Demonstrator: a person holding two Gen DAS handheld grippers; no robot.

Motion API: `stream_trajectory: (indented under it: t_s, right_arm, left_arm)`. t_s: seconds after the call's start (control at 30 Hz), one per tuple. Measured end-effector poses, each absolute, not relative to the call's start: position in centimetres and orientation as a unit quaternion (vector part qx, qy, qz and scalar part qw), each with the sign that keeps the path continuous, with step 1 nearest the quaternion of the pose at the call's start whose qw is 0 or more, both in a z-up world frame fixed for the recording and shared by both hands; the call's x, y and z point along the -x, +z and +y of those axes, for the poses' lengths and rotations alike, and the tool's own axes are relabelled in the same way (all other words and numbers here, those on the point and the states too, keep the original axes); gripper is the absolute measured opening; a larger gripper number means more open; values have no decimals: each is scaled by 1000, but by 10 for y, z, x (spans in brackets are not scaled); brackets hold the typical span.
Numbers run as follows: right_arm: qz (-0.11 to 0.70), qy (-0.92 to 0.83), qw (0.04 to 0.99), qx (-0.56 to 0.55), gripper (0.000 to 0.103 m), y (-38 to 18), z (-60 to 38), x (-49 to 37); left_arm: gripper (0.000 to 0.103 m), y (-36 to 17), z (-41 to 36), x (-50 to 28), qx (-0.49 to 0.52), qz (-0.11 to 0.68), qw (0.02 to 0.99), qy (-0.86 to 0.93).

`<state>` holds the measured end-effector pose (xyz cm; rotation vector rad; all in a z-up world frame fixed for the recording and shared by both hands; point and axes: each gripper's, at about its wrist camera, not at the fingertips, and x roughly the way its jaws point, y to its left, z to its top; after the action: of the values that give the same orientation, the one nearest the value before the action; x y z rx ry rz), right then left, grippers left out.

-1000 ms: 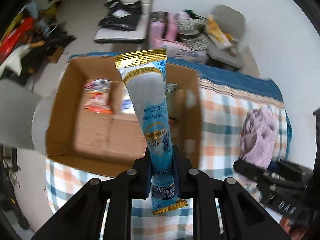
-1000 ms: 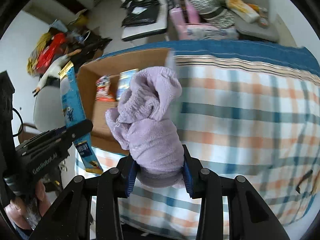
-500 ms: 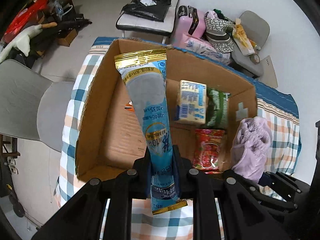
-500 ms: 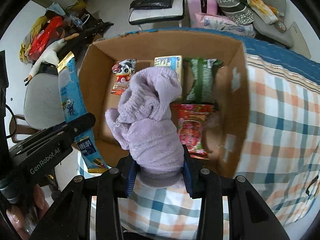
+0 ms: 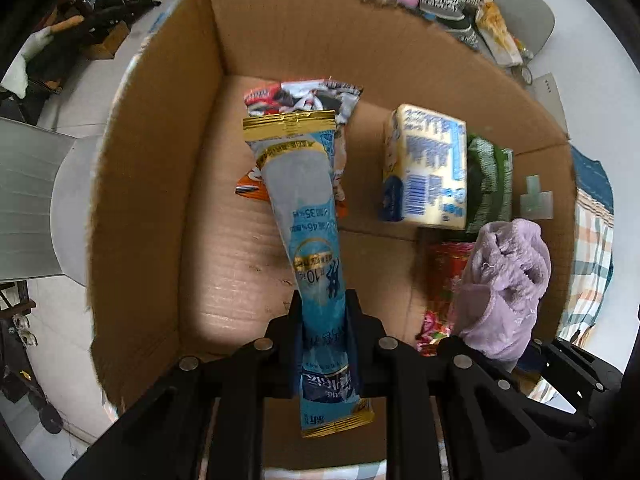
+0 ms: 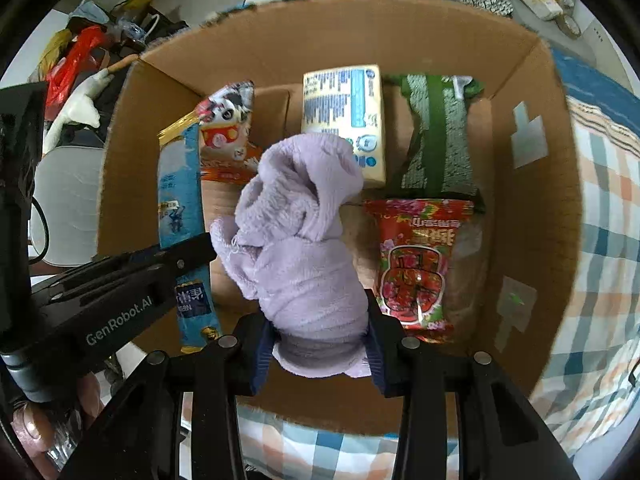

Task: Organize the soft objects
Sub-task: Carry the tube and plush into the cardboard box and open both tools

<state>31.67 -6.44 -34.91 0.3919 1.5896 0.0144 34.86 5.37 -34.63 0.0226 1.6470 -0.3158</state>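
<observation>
**boxwatcher:** Over the cardboard box (image 5: 160,184), going by the left wrist view, the left gripper (image 5: 324,320) is pinching a long blue snack sachet (image 5: 304,216) near its lower end, pointing down into the box. Already on the floor of it: a cartoon snack bag (image 5: 304,98), a yellow-and-blue pack (image 5: 428,168), a green pack (image 5: 490,188) and a red packet (image 5: 444,272). So it looks like four are packed and two are hanging above, not dropped yet. Bare cardboard sits under the sachet, so nothing seems to block that spot.

**tidy_mike:** Right wrist view then: the right gripper (image 6: 320,336) is clamped on a lilac fleece bundle (image 6: 300,232), held over the middle of the box. The red packet (image 6: 416,256) lies just to its right and the left gripper (image 6: 132,284) crowds in from the left, so the free gap is tight. Checked tablecloth (image 6: 600,240) shows beyond the wall; chairs and clutter lie past that.
</observation>
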Motion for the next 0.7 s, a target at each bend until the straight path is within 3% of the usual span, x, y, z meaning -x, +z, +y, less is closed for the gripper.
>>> stream_trajectory:
  t_s: [0.37,0.43,0.57,0.7]
  right_arm:
    - [722,13,668,-180,47,-380,-61,-327]
    - [720,11,670,-181,54,-379,-63,-327]
    - [717,9,674,-175,64,-372,-65,-326]
    - [710,1,683,-168,79,-363,-68,-323]
  left_arm:
    - [17,-350,54,-349,-38,728,674,-119]
    - [18,-346,55,-349,-46,723,680,-115]
    - [40,-336,58,-347,-42,718,686,-112]
    - [75,-321,63,-344,-40,707,698,-111]
